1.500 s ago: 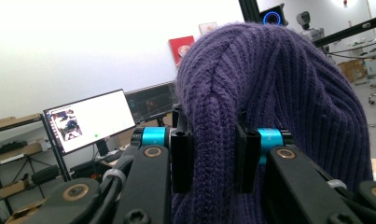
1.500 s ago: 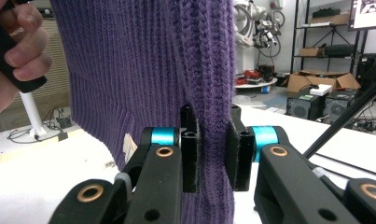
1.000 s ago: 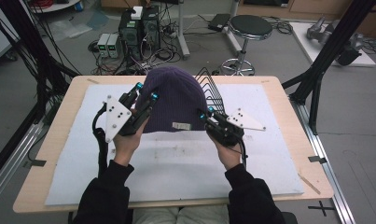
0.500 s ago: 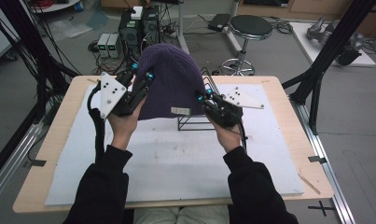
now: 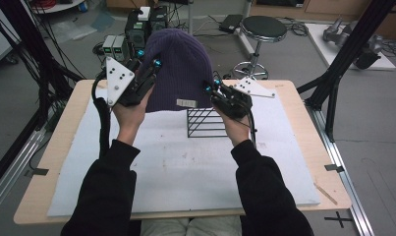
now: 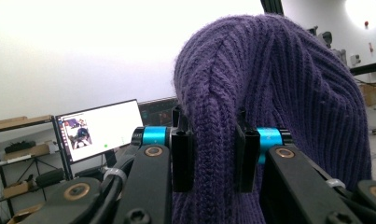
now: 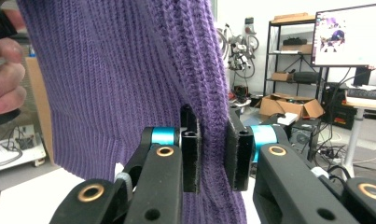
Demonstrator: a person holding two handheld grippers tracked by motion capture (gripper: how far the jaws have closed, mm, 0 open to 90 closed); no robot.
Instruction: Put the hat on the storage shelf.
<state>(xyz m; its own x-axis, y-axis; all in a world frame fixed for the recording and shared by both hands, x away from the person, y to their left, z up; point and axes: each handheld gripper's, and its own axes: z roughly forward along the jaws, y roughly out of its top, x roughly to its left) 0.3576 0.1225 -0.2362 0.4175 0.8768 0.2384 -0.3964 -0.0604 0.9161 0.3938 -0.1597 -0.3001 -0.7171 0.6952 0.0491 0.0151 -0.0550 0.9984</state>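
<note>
Even, dim overhead light in high view; left gripper view's bright wall (image 6: 83, 46) glares, bkgd soft; pics grainy, low-res.

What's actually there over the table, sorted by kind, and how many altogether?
Purple knit hat: 1
Black wire rack: 1
Hand-held gripper: 2, left and right, both clamped on the hat
White mat: 1
Total: 5

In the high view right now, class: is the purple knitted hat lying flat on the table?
No: the purple knitted hat hangs in the air above the wire rack, pinched at its sides by the left gripper and the right gripper.
</note>
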